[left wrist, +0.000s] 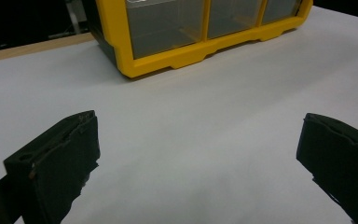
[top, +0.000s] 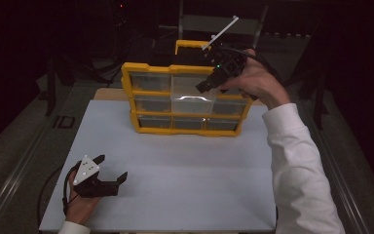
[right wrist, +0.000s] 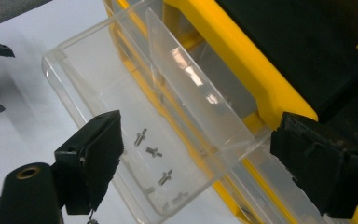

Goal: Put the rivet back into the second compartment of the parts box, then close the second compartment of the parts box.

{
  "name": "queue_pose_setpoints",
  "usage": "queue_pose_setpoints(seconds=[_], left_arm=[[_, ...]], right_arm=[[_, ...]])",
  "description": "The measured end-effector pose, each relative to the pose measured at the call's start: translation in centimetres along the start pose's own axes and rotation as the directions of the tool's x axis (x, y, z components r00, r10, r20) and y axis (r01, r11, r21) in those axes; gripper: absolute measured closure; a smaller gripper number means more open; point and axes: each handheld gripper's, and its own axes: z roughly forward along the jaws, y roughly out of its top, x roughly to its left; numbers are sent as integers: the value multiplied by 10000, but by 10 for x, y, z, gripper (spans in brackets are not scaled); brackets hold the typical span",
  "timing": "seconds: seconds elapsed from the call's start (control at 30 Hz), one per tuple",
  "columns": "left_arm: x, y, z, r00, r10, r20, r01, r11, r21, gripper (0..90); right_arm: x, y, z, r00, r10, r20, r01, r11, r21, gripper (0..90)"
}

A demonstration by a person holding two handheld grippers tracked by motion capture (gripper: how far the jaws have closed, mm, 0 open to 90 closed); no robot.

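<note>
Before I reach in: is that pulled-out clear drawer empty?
No. In the right gripper view, a few small metal screws lie on the floor of the clear drawer.

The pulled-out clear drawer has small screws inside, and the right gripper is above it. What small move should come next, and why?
Probably lower the right gripper into the clear drawer toward one small screw. Its jaws stand open and hold nothing, the drawer is already pulled out of the yellow organizer, and the screws lie loose on its floor. The left gripper rests open on the table.
</note>
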Motion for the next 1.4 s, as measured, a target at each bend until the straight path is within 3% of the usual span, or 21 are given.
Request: queue_pose_setpoints(seconds=[0.7,1.4], left_arm=[[1,0,0,10000,-28,-12,28,10000,-17,2],[-1,-1,0,10000,-31,-7,31,10000,23,2]], right_arm=[[10,-16,-6,9977,-673,-27,673,9975,232,160],[18,-42,-4,9947,-980,-295,994,9939,484,174]])
